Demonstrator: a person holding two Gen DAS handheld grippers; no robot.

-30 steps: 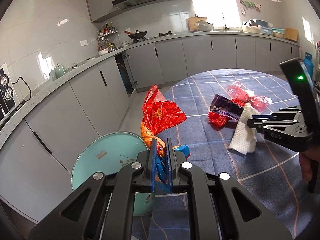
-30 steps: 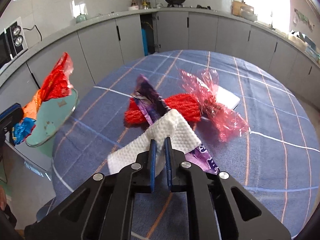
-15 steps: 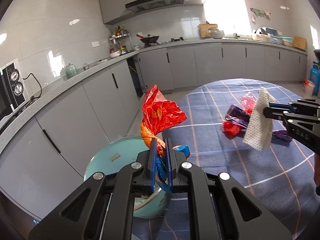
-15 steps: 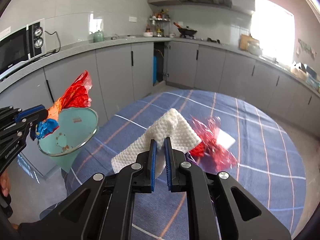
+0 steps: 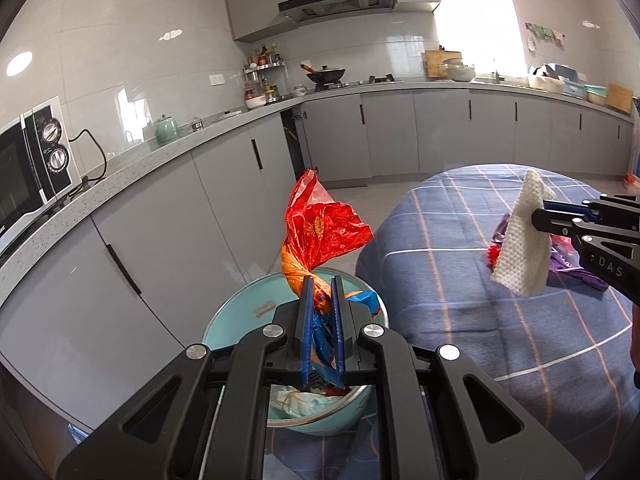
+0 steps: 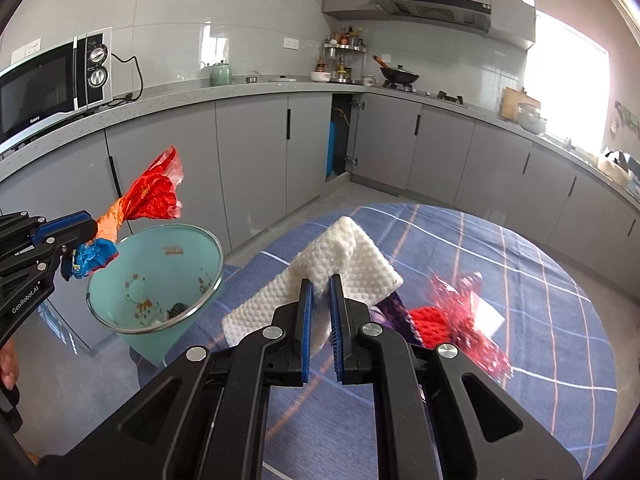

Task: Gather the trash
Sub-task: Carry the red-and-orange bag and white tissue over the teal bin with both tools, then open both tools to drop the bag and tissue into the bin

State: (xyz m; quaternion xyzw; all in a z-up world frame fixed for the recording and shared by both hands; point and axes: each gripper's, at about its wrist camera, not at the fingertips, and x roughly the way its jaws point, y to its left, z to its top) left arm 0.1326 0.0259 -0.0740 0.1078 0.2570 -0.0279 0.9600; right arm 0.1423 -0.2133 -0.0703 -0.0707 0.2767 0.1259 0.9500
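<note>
since a second ago my right tongs (image 6: 320, 300) lifted the white dimpled paper towel (image 6: 340, 268) off the table — clenched on it. left tongs (image 5: 320, 312), gripping the red-orange plastic wrapper (image 5: 320, 228), hang directly over the teal bin (image 6: 160, 280) — nearer.

Right gripper (image 6: 320, 280), near centre, its blue pads clamped on a folded white paper towel (image 6: 320, 272) lifted clear of the round worktop (image 6: 540, 300) with its blue checked cloth. On the worktop to the right: a red net scrap (image 6: 430, 320), a crumpled pink cellophane wrapper (image 6: 476, 332) and a purple wrapper (image 6: 394, 312), lying together. At left, the left gripper (image 6: 80, 236) pinches a twisted red, orange and blue plastic bag (image 6: 148, 200) above a turquoise waste bin (image 6: 156, 280). Far background: grey cabinets, microwave (image 6: 52, 84), wok (image 6: 400, 76).
</note>
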